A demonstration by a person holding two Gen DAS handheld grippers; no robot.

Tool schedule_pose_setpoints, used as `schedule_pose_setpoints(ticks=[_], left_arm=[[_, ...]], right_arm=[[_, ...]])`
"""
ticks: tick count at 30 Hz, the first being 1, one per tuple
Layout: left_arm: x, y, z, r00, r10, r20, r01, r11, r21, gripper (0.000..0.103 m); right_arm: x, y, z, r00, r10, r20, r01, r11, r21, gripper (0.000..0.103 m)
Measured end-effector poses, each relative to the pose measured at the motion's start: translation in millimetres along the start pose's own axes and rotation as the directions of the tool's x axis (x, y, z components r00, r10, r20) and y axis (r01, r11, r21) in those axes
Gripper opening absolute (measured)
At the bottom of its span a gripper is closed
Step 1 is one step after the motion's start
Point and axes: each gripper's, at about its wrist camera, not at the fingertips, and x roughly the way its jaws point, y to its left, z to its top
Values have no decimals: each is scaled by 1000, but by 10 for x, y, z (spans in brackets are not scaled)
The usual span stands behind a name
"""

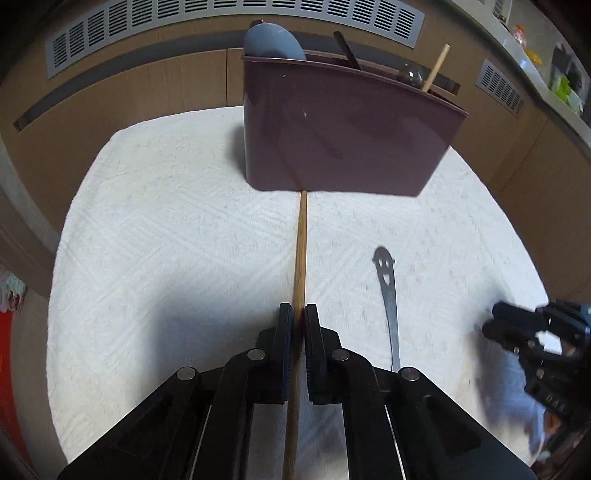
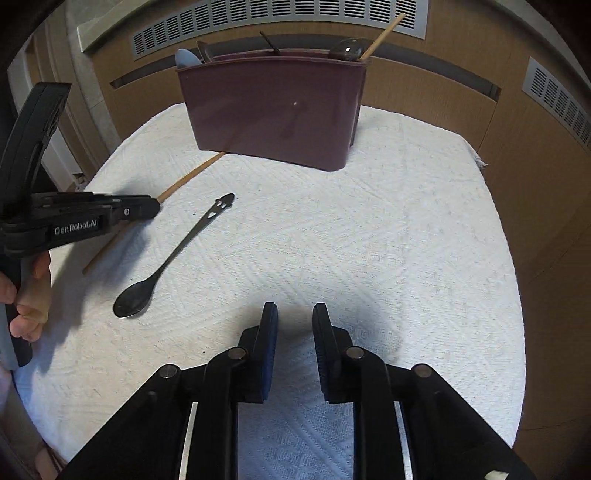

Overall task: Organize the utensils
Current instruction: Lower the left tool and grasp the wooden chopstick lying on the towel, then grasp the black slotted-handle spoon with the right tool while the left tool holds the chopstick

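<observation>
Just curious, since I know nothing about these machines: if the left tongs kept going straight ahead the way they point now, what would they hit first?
Most likely the maroon utensil holder. The left tongs are shut on a wooden chopstick that points at its base, the tip already at or near the front wall; exact contact is unclear.

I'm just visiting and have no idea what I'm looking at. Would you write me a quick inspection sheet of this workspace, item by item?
Surface: white textured cloth covering the table.
Job's things: maroon utensil holder already holding several utensils; wooden chopstick with its far end at the holder's base; dark spoon with a smiley handle lying on the cloth.
Clutter: nothing seen on the cloth.
Grippers: left gripper shut on the wooden chopstick; right gripper open, holding nothing.
Cables: nothing seen.
Surroundings: wood panels with grey vent grilles behind; a counter with small items at the far right.
</observation>
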Motion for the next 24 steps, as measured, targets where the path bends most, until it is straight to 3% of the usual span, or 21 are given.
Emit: schedule_pose_setpoints(ticks=[7, 13, 19, 24], left_arm=[[-255, 11, -390, 1000, 3, -12, -3, 1000, 9, 6], [-457, 119, -652, 1000, -15, -16, 14, 999, -47, 6], [-622, 292, -707, 1000, 4, 24, -2, 994, -107, 8], [-709, 517, -649, 998, 23, 57, -12, 983, -184, 9]], right_arm=[[2, 184, 103, 996, 89, 4, -89, 996, -13, 22], [47, 589, 138, 988, 153, -21, -154, 984, -86, 29], [120, 881, 178, 985, 167, -37, -171, 976, -136, 36], [79, 1101, 92, 987, 157, -36, -161, 958, -237, 48]])
